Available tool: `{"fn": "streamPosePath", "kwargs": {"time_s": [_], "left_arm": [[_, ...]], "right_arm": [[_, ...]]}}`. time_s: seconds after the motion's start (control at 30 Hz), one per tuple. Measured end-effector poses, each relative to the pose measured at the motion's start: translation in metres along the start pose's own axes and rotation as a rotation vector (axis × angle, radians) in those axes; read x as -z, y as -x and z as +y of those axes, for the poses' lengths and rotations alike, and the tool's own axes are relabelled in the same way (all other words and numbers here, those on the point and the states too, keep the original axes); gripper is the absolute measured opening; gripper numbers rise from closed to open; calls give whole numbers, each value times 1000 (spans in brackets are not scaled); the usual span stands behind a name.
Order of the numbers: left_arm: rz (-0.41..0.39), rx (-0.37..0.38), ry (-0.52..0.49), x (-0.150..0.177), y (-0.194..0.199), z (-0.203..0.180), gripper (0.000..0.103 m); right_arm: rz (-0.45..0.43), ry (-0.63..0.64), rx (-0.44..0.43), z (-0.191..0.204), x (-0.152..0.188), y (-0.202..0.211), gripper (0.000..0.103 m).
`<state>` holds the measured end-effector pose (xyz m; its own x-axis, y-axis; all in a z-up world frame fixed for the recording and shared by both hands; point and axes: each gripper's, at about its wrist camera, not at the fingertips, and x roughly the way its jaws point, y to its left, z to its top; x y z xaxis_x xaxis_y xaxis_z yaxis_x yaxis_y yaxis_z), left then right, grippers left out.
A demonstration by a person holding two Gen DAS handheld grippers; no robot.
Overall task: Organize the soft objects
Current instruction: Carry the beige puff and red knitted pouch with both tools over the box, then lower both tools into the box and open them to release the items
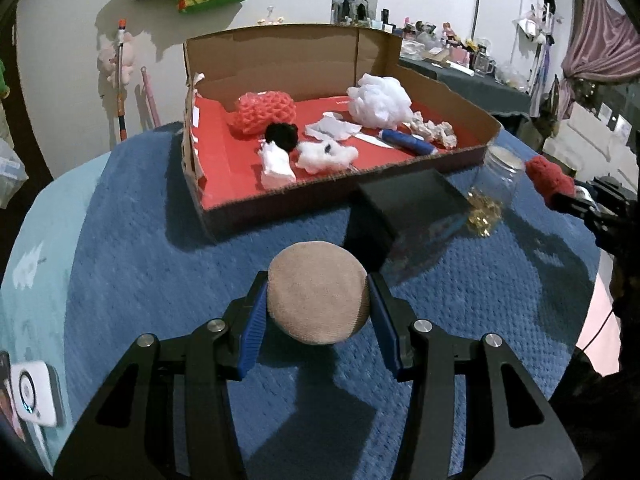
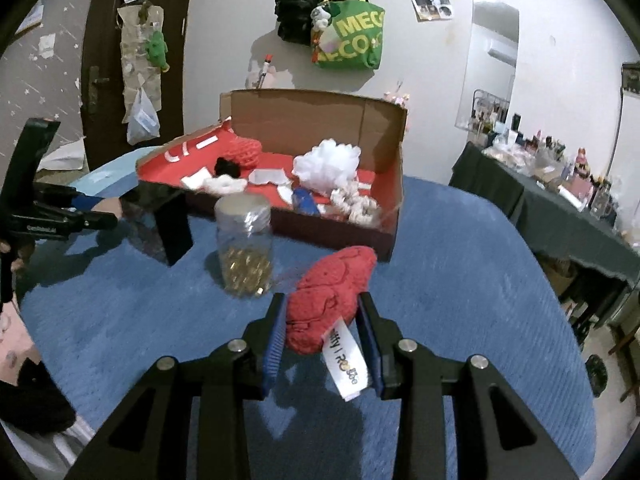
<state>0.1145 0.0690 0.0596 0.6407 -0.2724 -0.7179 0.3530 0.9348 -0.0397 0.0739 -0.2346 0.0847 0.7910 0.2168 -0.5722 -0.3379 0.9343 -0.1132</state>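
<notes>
While the far cardboard box (image 1: 448,160) already holds many soft pieces, the left hand-held gripper (image 1: 318,300) pinches a tan ball (image 1: 318,298) and the right hand-held gripper (image 2: 322,322) a red cloth (image 2: 330,296), both unplaced.

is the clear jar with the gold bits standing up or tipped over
Upright: the clear plastic jar stands on its base on the blue blanket, gold pieces settled at the bottom.
</notes>
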Motion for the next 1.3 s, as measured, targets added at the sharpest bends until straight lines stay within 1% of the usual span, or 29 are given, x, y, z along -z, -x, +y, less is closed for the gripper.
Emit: {"fn": "streamPosePath", "kwargs": {"time_s": [0.23,0.47,0.7,0.9,1.03,1.17,1.3], "left_arm": [[-6,3,-20,-22,-2,10,46],[-15,36,-30,-44,-5,15,46],[-13,106,-40,-71,-17,9,46],[-16,169,-52,-97,-29,-1,46],[5,202,-84,-113,-42,-14,46],[52,240,-120,-124,-64,-27,46],[127,278,-153,-132,-92,-35,46]], "right_arm": [[-25,2,1,-6,-25,-10,37],[-47,1,-24,-9,-47,-18,37],[-51,-13,-83,-13,-70,-37,37],[-95,-27,-121,-19,-97,-42,38],[-119,-44,-167,-23,-116,-49,38],[-82,-52,-241,-21,-129,-72,38],[27,-57,-348,-13,-130,-111,38]]}}
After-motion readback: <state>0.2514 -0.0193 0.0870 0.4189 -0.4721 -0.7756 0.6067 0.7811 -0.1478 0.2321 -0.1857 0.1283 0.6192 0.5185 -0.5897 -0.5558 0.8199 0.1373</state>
